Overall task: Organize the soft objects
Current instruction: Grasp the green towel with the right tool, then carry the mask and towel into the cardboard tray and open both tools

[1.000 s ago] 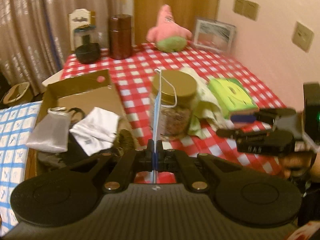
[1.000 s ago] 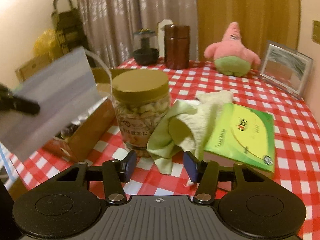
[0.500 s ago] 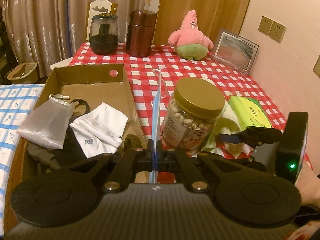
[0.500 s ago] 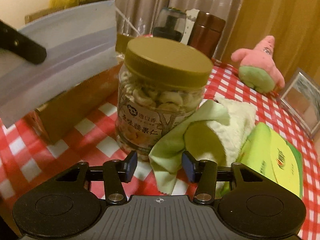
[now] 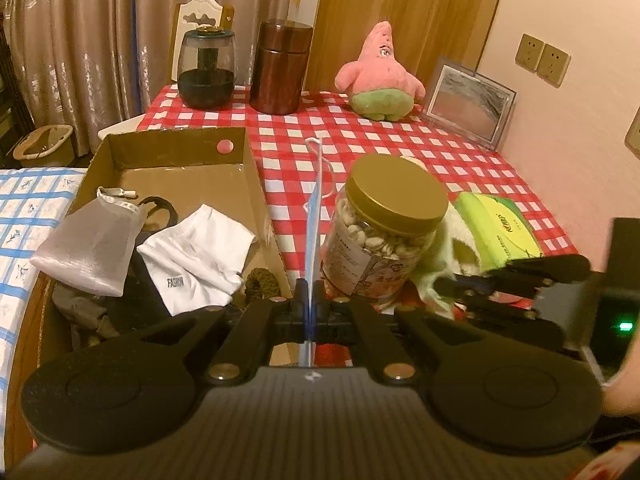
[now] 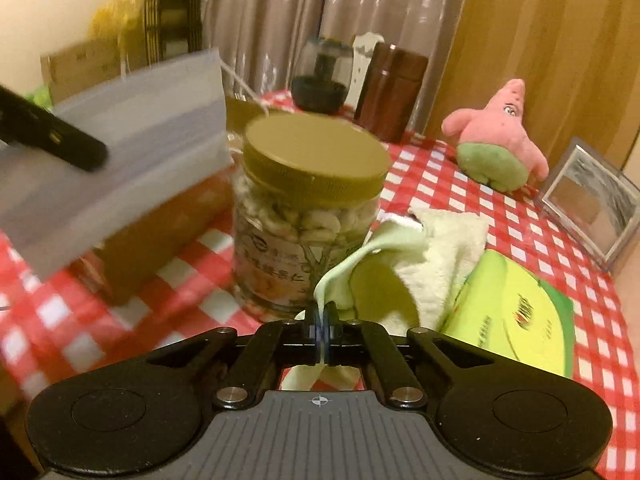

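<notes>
My left gripper is shut on a blue face mask, held edge-on, its white ear loop standing up beside the cardboard box. From the right wrist view the same mask shows broadside at the left, with the left gripper's finger across it. My right gripper is shut on the edge of a light green cloth that lies against the nut jar. The right gripper also shows at the right of the left wrist view, pinching the cloth.
The box holds a grey pouch, a white garment and dark items. A green tissue pack, a pink star plush, a picture frame, a brown canister and a dark glass jar stand on the red checked tablecloth.
My right gripper moved in toward the jar and closed on the green cloth's edge. The left gripper sank a little, still holding the mask.
</notes>
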Motion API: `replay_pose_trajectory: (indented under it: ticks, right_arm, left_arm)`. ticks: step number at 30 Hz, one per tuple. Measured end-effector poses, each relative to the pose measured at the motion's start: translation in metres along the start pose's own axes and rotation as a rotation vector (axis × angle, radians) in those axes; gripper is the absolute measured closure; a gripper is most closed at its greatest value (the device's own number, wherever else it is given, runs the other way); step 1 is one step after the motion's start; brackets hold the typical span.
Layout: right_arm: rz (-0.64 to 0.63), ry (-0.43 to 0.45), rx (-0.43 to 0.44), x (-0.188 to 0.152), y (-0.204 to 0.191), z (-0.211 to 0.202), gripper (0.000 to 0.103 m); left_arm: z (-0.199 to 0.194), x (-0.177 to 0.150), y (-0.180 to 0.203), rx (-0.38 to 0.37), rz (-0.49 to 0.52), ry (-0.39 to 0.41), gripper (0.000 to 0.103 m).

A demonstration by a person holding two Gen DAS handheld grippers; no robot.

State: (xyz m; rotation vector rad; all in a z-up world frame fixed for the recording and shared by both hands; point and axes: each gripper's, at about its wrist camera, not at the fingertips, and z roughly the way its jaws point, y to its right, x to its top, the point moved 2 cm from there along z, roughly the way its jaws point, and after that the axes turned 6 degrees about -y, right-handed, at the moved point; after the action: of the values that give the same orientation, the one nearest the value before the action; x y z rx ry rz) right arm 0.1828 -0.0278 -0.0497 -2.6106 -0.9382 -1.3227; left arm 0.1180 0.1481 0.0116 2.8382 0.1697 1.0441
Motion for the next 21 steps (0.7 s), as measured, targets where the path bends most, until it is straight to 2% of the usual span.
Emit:
replay_pose_trajectory:
  ticks: [4,12,21]
  right_arm:
    - [0.044,0.023,0.035,-0.007,0.0,-0.036,0.102]
    - [0.1,0.059,0.03,-0.02,-0.005,-0.097,0.102]
    - [0.083,0.124,0.076,-0.004,-0.023,-0.136,0.102]
  left_arm:
    - [-0.01,-0.001,0.004,-0.001,0.0,0.012,0.103]
    - [-0.034,-0.001,0.014,0.001,0.012,0.04,0.103]
    - [-0.061,-0.005,0.013,0.007,0.0,0.066,0.103]
